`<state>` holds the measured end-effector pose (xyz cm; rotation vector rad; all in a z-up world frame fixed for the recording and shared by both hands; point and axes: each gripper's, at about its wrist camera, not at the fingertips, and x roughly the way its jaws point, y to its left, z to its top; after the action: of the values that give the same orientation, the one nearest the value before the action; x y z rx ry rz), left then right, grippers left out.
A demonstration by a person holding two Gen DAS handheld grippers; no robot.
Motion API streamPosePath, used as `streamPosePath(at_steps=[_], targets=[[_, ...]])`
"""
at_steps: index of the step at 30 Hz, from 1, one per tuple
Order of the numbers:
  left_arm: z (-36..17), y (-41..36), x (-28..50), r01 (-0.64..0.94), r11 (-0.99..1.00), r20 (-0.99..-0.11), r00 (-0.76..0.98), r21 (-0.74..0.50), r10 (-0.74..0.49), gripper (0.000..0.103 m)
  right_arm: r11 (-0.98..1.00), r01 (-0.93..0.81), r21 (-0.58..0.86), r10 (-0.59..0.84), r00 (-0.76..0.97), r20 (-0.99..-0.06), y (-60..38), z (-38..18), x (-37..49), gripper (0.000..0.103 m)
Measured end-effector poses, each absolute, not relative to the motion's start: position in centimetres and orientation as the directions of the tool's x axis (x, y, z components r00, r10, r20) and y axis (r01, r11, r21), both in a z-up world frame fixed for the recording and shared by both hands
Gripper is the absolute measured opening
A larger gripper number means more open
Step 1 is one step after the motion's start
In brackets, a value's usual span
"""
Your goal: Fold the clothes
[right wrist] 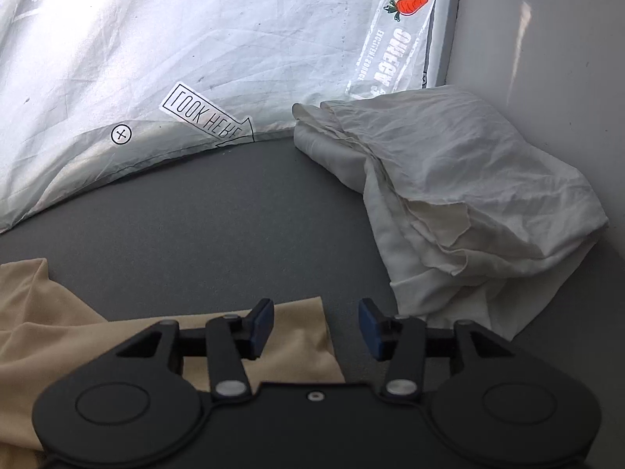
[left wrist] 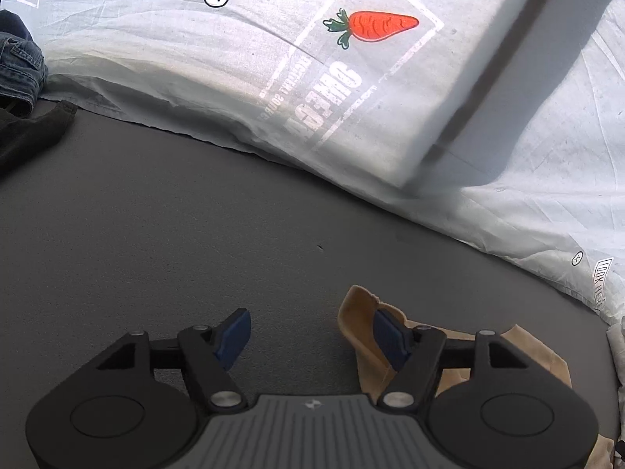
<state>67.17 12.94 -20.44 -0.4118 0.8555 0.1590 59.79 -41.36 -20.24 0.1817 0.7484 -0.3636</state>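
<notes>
A tan garment (left wrist: 359, 328) lies on the dark grey surface (left wrist: 195, 234). In the left wrist view my left gripper (left wrist: 310, 336) is open just above it, with one corner of the cloth beside the right blue pad. In the right wrist view the same tan garment (right wrist: 58, 320) spreads at the lower left. My right gripper (right wrist: 316, 330) is open, its left pad over the garment's right edge, its right pad over bare surface. A crumpled white garment (right wrist: 461, 195) lies to the right, apart from both grippers.
A pale printed sheet with a carrot picture (left wrist: 375, 25) and a "LOOK HERE" label (right wrist: 207, 117) borders the far side. Blue jeans (left wrist: 19, 66) and dark cloth (left wrist: 27, 129) lie at the far left. A light wall (right wrist: 547, 39) stands on the right.
</notes>
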Motion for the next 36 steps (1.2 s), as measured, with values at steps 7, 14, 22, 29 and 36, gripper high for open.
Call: streamPosePath(at_steps=[7,14,22,29,36], targets=[[-19.2,10.9,61.4,-0.348,0.916,-0.831,0.556,-0.197,0.032,0.086,0.871,0.440,0.218,-0.146,0.656,-0.741,-43.9,-22.1,59.6,0.060],[-20.5,6.8,53.8,-0.338,0.936,-0.915,0.400,-0.100,0.047,0.087,0.896,0.412,0.166,-0.157,0.644,-0.749,-43.1,-22.1,59.2,0.015],[-19.8,3.5,47.7,-0.293,0.954,-0.933,0.357,-0.060,0.050,0.088,0.835,0.344,0.429,0.010,0.771,-0.637,-44.7,-19.7,55.8,0.003],[-18.9,0.6,44.2,-0.227,0.974,-0.939,0.336,-0.005,0.073,0.088,0.829,0.201,0.521,0.138,0.830,-0.540,-41.8,-17.1,51.9,0.003],[-20.2,-0.4,41.2,-0.219,0.975,-0.964,0.252,0.025,0.082,0.088,0.805,0.066,0.589,0.297,0.816,-0.497,-37.5,-16.2,48.7,0.003]])
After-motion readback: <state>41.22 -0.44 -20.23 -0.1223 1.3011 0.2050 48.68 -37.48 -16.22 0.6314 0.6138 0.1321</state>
